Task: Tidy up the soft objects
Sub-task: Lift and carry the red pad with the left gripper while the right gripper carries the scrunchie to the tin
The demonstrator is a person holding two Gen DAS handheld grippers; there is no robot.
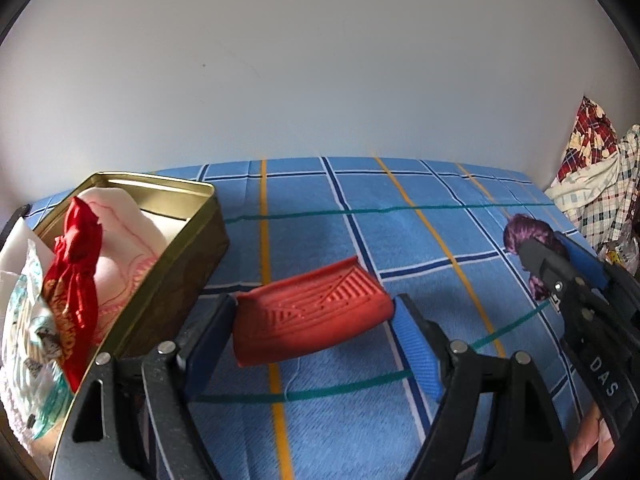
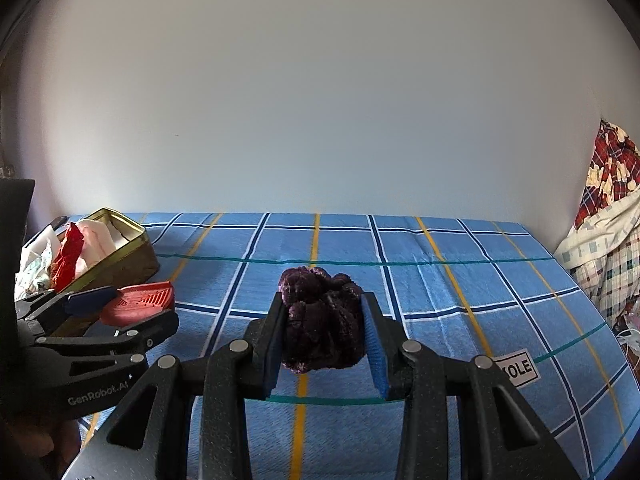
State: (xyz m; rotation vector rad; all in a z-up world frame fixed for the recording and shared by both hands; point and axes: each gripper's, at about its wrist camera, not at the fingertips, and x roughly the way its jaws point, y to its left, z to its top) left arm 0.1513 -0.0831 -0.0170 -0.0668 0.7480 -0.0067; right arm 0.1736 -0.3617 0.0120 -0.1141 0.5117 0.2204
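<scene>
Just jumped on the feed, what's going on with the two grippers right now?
The left gripper holds a red ribbed rubbery pad between its jaws above the blue checked cloth, right beside the gold metal tin, which already contains pink and red fabric items. The right gripper is clamped on a dark purple velvet scrunchie, off to the tin's right.

Purple scrunchie [image 2: 322,318] between right gripper [image 2: 325,338] jaws over checked cloth [image 2: 460,292]
</scene>
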